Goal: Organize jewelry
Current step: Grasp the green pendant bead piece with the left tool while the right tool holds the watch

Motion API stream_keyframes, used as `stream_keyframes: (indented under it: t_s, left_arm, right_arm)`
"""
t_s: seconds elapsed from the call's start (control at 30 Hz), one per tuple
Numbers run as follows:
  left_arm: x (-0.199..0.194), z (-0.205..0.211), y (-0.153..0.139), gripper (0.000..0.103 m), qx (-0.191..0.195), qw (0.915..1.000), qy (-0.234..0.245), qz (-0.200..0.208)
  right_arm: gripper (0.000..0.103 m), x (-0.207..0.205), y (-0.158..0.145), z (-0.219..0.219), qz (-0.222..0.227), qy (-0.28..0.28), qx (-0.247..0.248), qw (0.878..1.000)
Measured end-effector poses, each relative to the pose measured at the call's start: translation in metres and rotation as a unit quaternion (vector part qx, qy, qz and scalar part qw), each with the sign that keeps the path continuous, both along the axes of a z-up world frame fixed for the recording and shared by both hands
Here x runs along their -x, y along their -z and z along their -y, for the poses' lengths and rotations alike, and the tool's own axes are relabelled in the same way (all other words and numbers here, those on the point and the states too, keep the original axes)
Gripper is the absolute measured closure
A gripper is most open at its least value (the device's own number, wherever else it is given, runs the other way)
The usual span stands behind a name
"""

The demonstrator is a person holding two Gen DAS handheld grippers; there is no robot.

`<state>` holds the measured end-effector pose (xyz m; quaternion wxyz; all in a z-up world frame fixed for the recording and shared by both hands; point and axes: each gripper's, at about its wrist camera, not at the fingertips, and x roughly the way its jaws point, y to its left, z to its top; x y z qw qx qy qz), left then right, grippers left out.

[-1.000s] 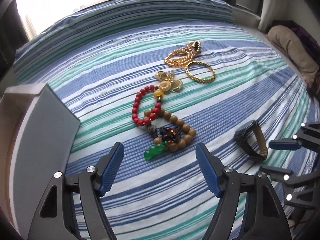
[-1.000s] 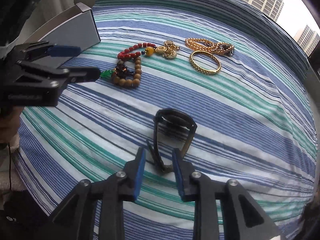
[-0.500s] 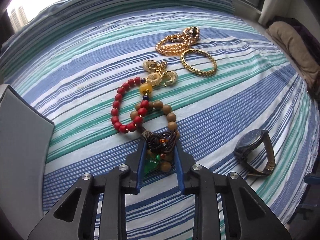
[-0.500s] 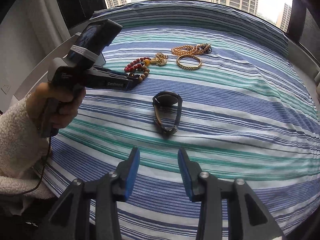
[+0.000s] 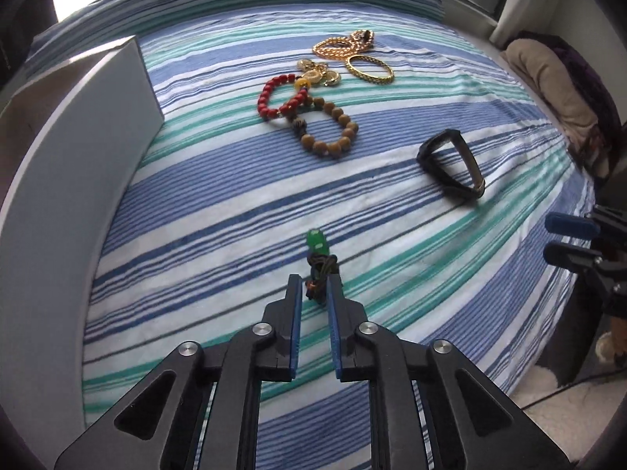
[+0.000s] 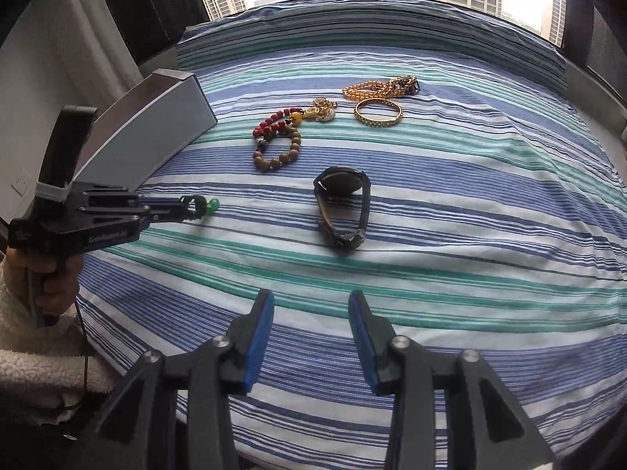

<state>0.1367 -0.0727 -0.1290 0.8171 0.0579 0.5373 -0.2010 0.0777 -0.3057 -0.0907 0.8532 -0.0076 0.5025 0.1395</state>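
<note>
Striped bedding (image 5: 243,211) is shown with a green-stone knotted charm (image 5: 318,264) pinched in the slightly easing left gripper (image 5: 314,293), the right gripper (image 6: 311,305) empty and part-open, while bead bracelets (image 5: 313,117), gold pieces (image 5: 352,58) and a watch (image 5: 450,164) lie unsorted beside the grey box (image 5: 78,137).

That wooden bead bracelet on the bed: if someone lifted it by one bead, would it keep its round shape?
Probably not. The wooden bead bracelet looks like separate beads on a cord, so it would likely sag into a hanging loop. Its round beads may slip between pads. It lies against the red bead bracelet, which might drag along.
</note>
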Motion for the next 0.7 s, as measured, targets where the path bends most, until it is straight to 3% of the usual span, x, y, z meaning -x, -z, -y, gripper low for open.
stream_keyframes:
  t_s: [0.03,0.1,0.13,0.27,0.37,0.53,0.7]
  left_arm:
    - [0.006,-0.008,0.0,0.058,0.003,0.9999,-0.011,-0.002]
    - [0.02,-0.024,-0.002,0.039,0.01,0.9995,-0.03,0.002]
    - [0.026,-0.031,-0.003,0.038,0.013,0.9993,-0.035,0.003]
    - [0.039,-0.041,-0.008,0.038,0.022,0.999,-0.038,0.003]
    - [0.035,-0.023,-0.012,0.037,0.027,0.9994,-0.012,0.02]
    - [0.007,0.011,0.0,0.037,0.004,0.9993,0.004,0.037]
    - [-0.004,0.02,0.019,0.056,-0.023,0.9992,0.0,0.032]
  right_arm:
    - [0.063,0.001,0.0,-0.001,-0.003,0.0,0.003,1.0]
    - [0.062,0.005,0.0,-0.001,-0.005,0.003,0.009,1.0]
    - [0.061,0.007,0.0,-0.001,-0.006,0.004,0.008,1.0]
    - [0.061,0.011,0.003,0.005,-0.016,0.009,0.004,1.0]
    - [0.061,0.008,0.007,0.009,-0.024,0.019,0.003,1.0]
    - [0.061,-0.001,0.005,0.02,-0.023,0.053,-0.027,0.998]
    - [0.061,-0.027,0.001,0.033,-0.013,0.079,-0.027,0.996]
